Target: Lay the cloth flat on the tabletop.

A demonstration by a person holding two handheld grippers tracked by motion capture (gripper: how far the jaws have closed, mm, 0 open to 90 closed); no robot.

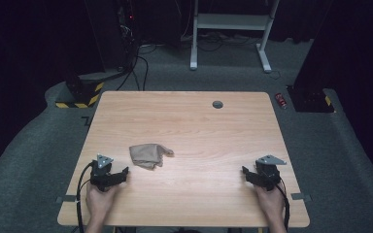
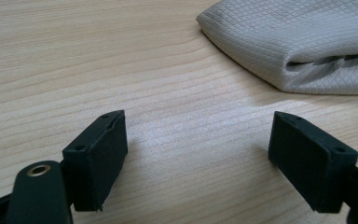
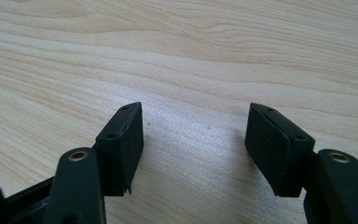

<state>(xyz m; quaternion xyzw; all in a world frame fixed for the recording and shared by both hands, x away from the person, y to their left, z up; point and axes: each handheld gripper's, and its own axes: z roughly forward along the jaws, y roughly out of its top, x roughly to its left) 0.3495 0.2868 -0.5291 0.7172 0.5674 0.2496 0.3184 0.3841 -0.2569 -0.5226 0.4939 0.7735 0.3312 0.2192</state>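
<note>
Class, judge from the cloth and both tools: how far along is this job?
Nothing looks done yet: the cloth lies crumpled on the table, untouched. In hand: the left tool rests open beside it, pointing its way; the right tool sits open, far off. Left, probably: gripping the cloth and everything after.

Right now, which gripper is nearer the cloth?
The left gripper: the beige cloth lies just ahead of it; the right gripper sits far across the table.

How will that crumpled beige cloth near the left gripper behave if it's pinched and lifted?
The beige cloth lies in soft folds, so it will probably droop and unfold when lifted. It looks thin, likely light. Its quilted weave should give the jaws decent grip, and a push would probably bunch it up.
</note>
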